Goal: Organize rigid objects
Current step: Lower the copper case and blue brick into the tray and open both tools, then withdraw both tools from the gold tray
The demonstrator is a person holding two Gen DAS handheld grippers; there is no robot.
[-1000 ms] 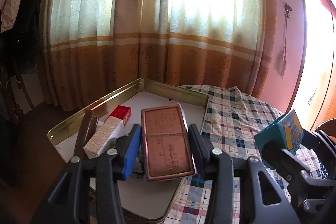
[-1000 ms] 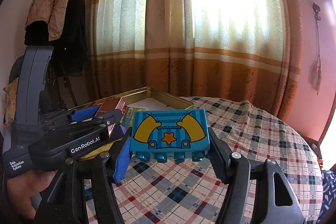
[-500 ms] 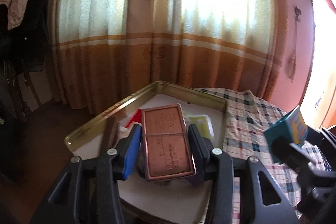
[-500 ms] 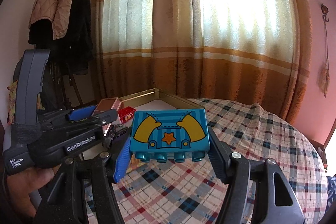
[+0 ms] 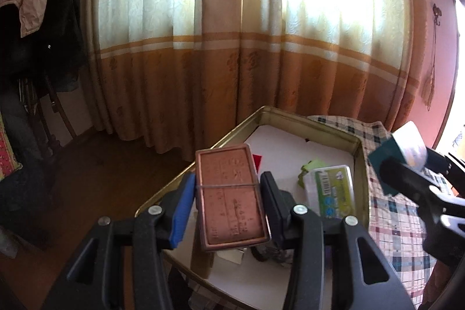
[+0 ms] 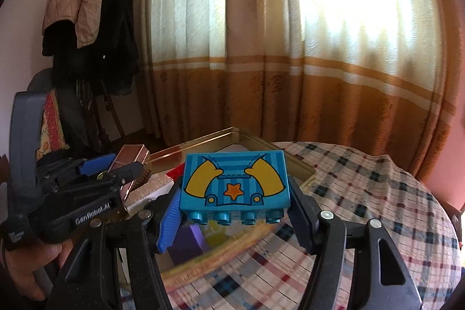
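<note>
A: Left gripper (image 5: 226, 202) up over the gold tray (image 5: 314, 122), and its jaws are pinching a copper-brown tin (image 5: 229, 193) by the long sides. The tin sits clear of the tray floor, nose tipped a little downward.

B: And on the other side, the right gripper (image 6: 234, 212) has its jaws clamped on a blue toy block (image 6: 234, 179), studs facing the camera, yellow mitten shapes and an orange star on the face.

A: That block hangs above the checked tablecloth (image 6: 363, 193), just beside the tray's near rim.

B: Down in the tray I can see a green-labelled clear case (image 5: 332, 188) lying flat on the white floor, a red piece (image 5: 257, 161) peeking out behind the tin.

A: From the right camera there's a purple block (image 6: 189, 243) below the fingers, blurred. A hand (image 6: 35, 260) grips the left tool at the lower left.

B: Striped orange curtain (image 5: 261, 48) behind it all, coats (image 6: 87, 19) hanging at the left.
</note>
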